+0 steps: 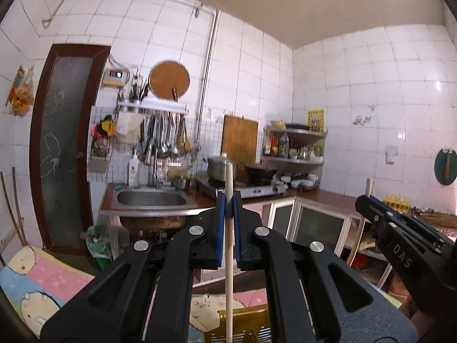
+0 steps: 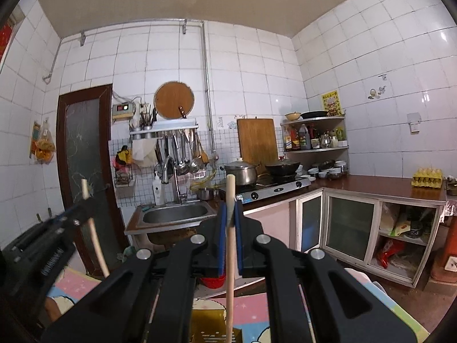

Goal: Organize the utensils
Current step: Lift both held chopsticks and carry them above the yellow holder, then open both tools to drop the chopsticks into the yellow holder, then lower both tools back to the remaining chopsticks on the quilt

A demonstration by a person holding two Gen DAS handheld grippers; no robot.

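While each gripper, left (image 1: 228, 200) and right (image 2: 230, 206), pinches an upright chopstick (image 1: 229, 245) (image 2: 230, 257) well above the mat (image 1: 42, 280), carry both level, keeping them vertical and apart toward the basket (image 1: 242, 325).

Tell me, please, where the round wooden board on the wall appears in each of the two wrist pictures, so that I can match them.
Left wrist view: the round wooden board hangs upper left of centre, above the rack of hanging utensils.
Right wrist view: the same board hangs left of centre, again above the rack.
Shared landmark: the steel sink, below the rack in both views.
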